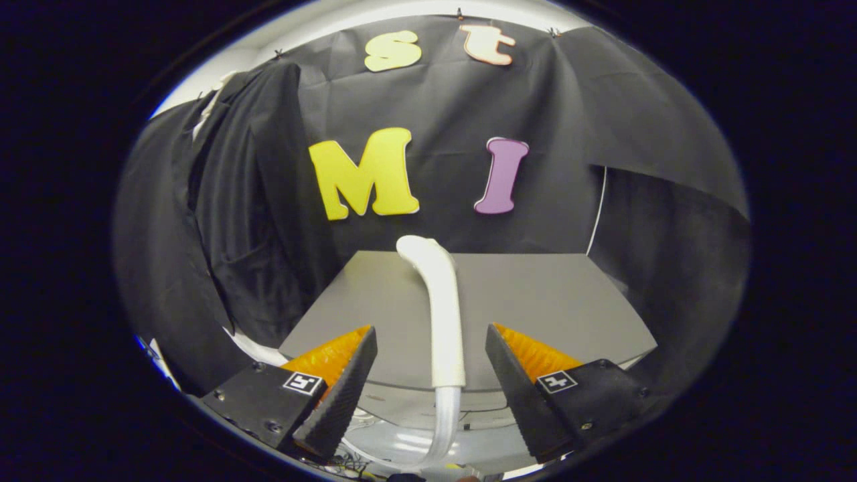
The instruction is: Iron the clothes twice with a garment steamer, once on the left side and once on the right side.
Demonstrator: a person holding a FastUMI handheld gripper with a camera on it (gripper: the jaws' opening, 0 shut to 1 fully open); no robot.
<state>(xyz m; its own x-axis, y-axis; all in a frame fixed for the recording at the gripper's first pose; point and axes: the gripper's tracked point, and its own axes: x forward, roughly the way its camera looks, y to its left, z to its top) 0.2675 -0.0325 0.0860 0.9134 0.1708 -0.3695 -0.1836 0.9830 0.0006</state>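
Note:
A white garment steamer wand (pixel 443 308) stands upright between my fingers, its curved head (pixel 418 249) bent over to the left. Its ribbed hose (pixel 447 418) drops from the wand's lower end. My gripper (pixel 430 329) is open, with one finger on each side of the wand and a gap left on both sides. A dark garment (pixel 234 201) hangs on a pale hanger (pixel 213 100) beyond the left finger, against the booth's wall.
A grey tabletop (pixel 535 294) lies just ahead of the fingers, behind the wand. A thin white cable (pixel 598 214) runs down the wall at the table's far right corner. Below the table's near edge, a white base with cables (pixel 402 445) shows.

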